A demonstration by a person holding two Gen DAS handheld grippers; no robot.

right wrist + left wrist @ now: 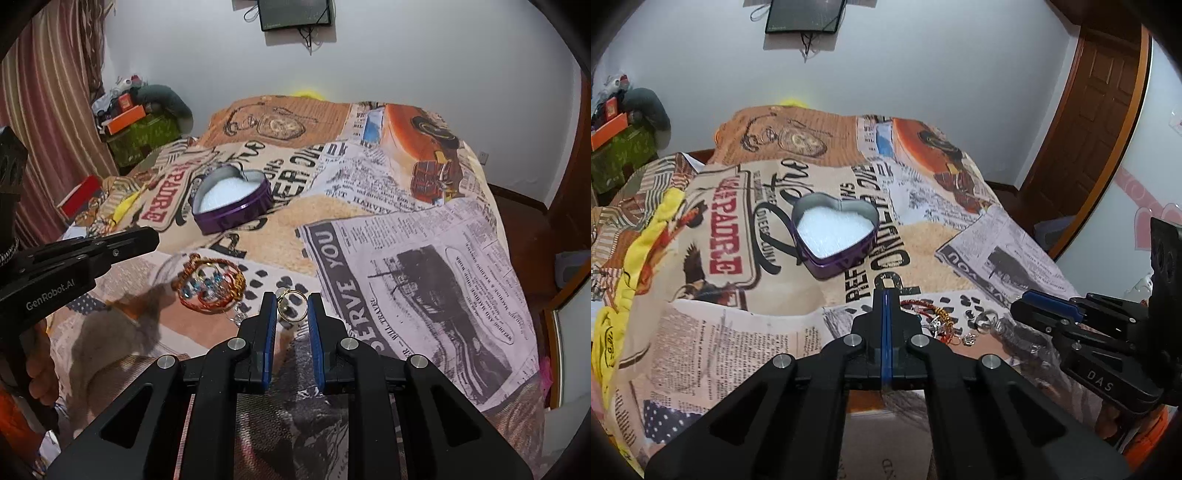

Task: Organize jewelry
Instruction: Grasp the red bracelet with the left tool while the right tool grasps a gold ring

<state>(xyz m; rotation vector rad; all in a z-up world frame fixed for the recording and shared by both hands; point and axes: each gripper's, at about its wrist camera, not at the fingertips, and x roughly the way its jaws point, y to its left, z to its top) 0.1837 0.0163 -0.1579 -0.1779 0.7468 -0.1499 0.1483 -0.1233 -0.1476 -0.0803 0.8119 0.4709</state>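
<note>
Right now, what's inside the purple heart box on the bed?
The heart box is open, and only fluffy white padding shows inside. No jewelry lies on top of it. Whatever is under the padding is covered, so I cannot see it.

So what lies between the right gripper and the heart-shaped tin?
In the right wrist view, only printed bedspread lies between the right gripper, shut on a gold ring, and the heart-shaped tin.

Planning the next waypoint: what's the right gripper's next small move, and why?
Probably carry the gold ring forward to the heart-shaped tin. The right gripper looks shut on the ring, and the tin sits open ahead on the bedspread, its white lining bare.
</note>
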